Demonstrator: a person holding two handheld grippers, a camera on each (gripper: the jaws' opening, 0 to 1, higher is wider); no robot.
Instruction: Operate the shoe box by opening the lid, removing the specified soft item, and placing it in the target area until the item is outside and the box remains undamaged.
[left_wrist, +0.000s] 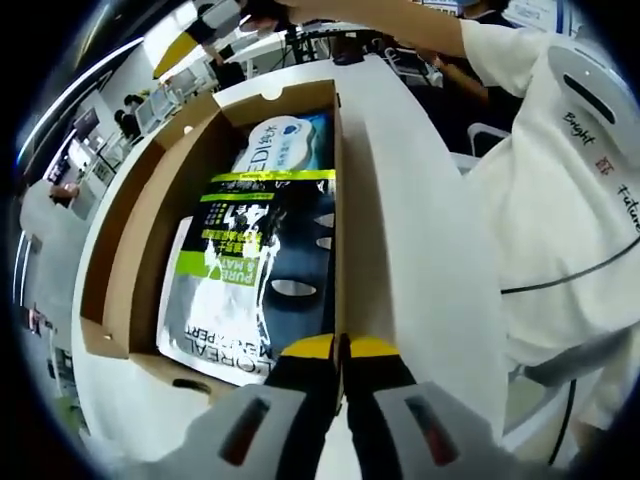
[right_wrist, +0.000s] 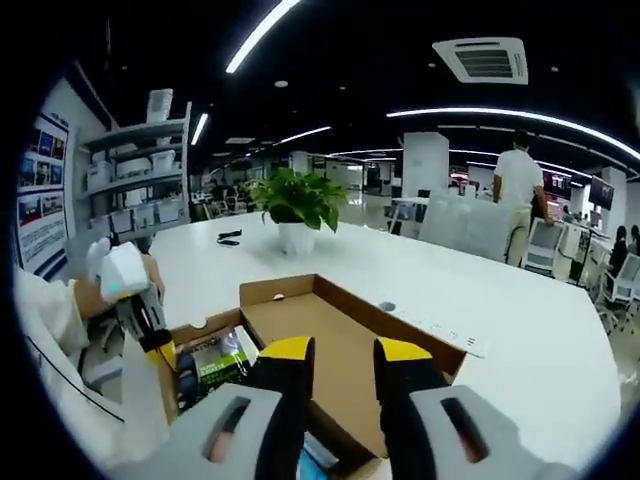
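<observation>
The shoe box (left_wrist: 150, 230) lies open, brown inside, with its lid (right_wrist: 330, 330) folded back flat on the table. Inside lies a dark and green face-mask packet (left_wrist: 265, 270) over a pale blue packet (left_wrist: 280, 140). My left gripper (left_wrist: 340, 348) is shut on the top edge of the box's side wall, on the side nearest the person. The right gripper view shows that left gripper (right_wrist: 160, 345) at the box's left edge, beside the packets (right_wrist: 215, 362). My right gripper (right_wrist: 345, 350) hangs open above the lid with nothing between its jaws. It also appears beyond the box's far end (left_wrist: 190, 45).
The box sits on a large white table (right_wrist: 520, 330). A potted plant (right_wrist: 298, 205) and a small black object (right_wrist: 230, 237) stand farther back. Shelves (right_wrist: 130, 170) line the left wall. A person (right_wrist: 520, 195) stands at the far right. The holder's white shirt (left_wrist: 560, 200) is close by.
</observation>
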